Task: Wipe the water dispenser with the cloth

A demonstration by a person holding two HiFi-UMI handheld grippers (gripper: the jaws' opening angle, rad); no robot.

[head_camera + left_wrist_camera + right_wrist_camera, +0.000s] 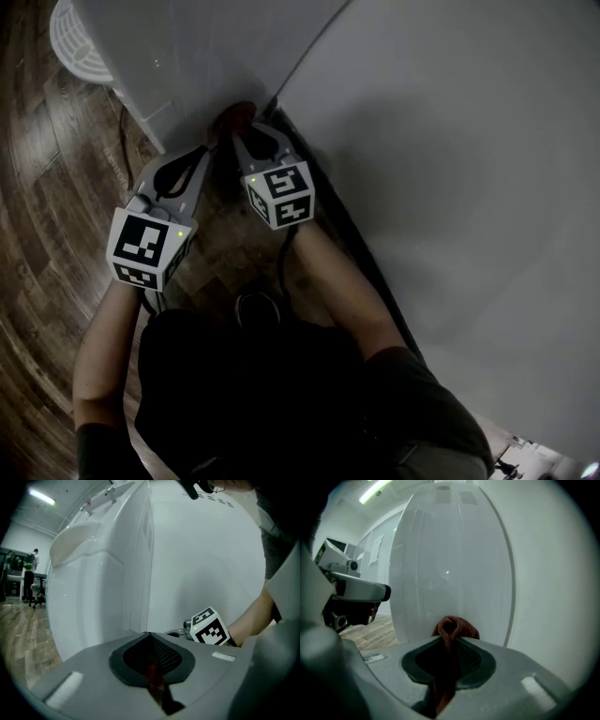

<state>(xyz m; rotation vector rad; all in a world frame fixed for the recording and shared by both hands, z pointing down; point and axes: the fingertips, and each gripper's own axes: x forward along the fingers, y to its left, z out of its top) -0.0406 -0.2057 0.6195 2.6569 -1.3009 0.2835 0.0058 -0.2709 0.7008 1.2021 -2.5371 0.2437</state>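
The white water dispenser [197, 56] stands at the top of the head view, with both grippers low at its foot. My right gripper [246, 141] is shut on a red cloth [236, 114], which bunches out past the jaw tips against the dispenser's lower panel [450, 564]. In the right gripper view the cloth [457, 626] pokes up from the closed right gripper [449, 639] and hangs down behind it. My left gripper [208, 150] is beside it on the left, jaws shut, close to the dispenser's side [187, 559]. The left gripper [150, 634] shows no cloth past its tips.
A pale wall [469, 187] runs close along the right of the dispenser. Dark wooden floor [47, 187] lies to the left and below. A white round grille [80, 42] sits on the floor at the top left. A person [29, 571] stands far off.
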